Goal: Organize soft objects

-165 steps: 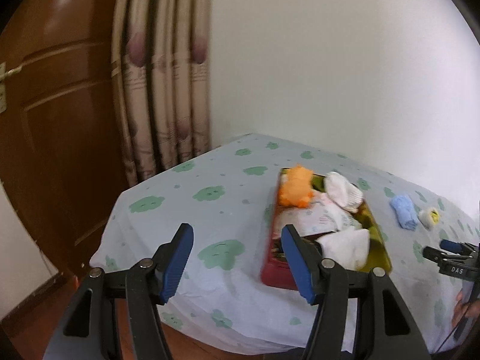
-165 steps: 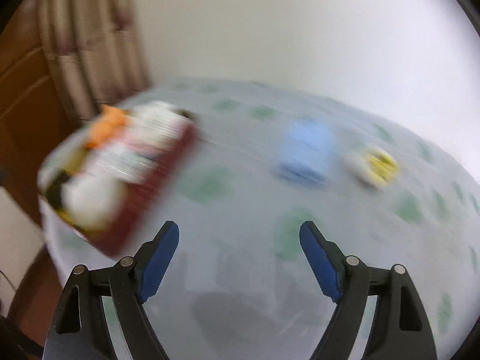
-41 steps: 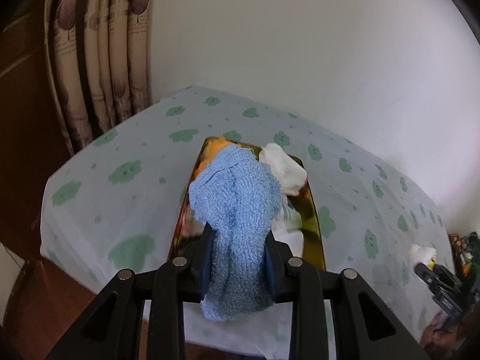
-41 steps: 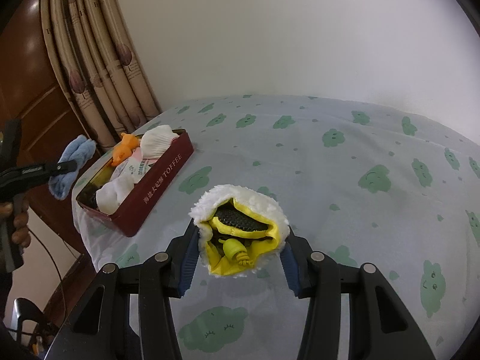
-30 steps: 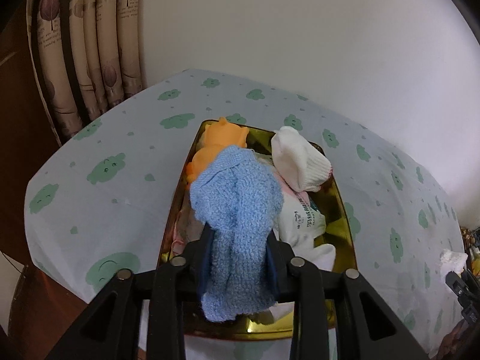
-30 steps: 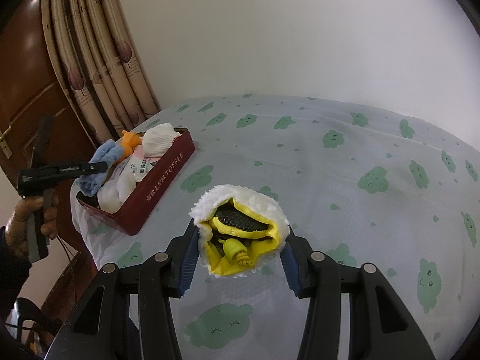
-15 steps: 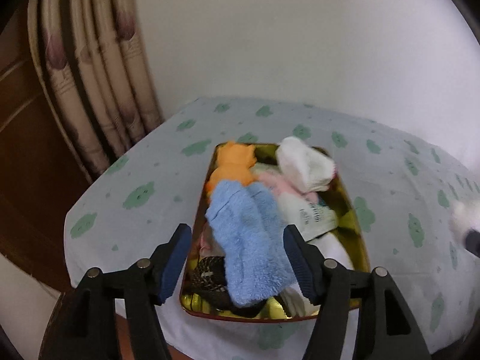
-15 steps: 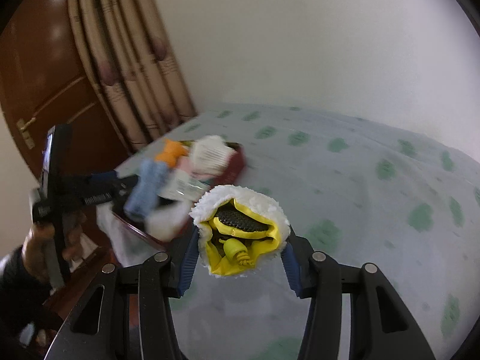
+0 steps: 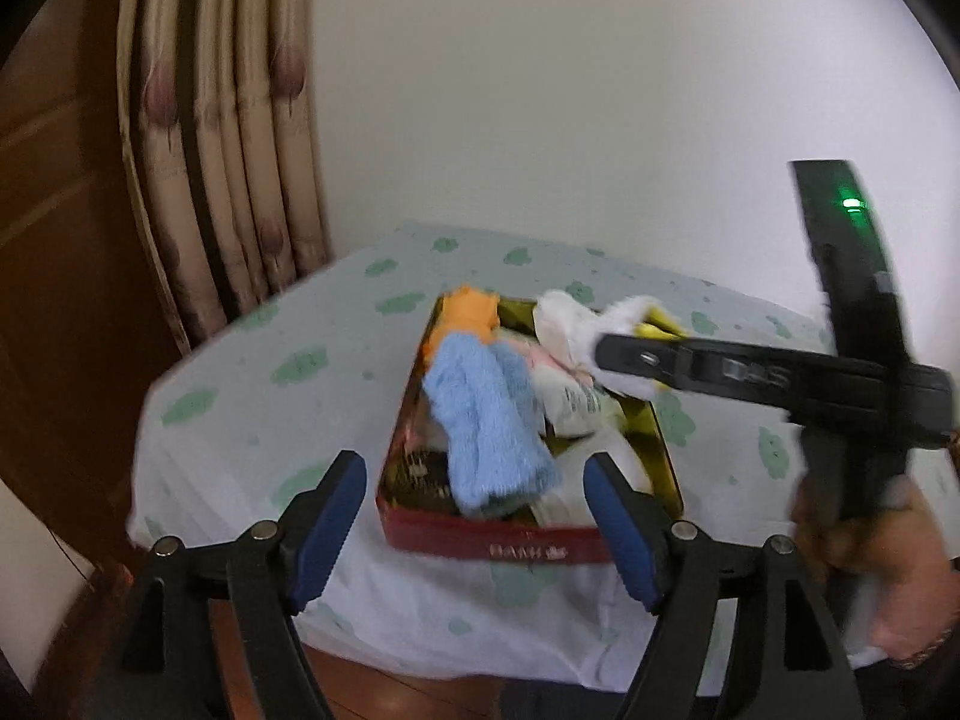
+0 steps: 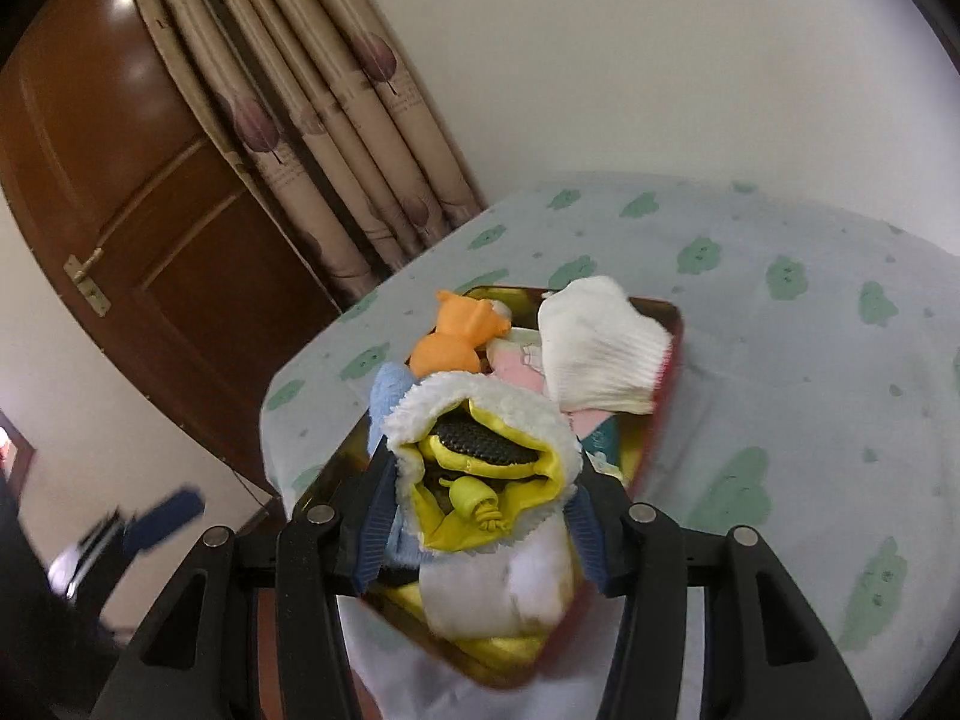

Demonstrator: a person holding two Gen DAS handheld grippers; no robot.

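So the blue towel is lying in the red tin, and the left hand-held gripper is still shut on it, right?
Not quite. The blue towel does lie in the red tin, but the left hand-held gripper is open. The left wrist view shows its jaws spread wide with nothing between them. The right hand-held gripper is the one shut, on the fluffy yellow toy.

Item 1: red tin [image 9: 528, 543], near side wall, left wrist view. Pale printed lettering in a single line; blurred, individual letters cannot be made out.

Item 2: white cloth piece [image 9: 579, 402] lying inside the tin. Small dark printed lines on its surface; too small and soft to read.

Item 3: right tongs [image 9: 624, 354], black arm seen from the left wrist view. Pale embossed marking along the arm; blurred, unreadable.

No other legible text, numbers or signs.
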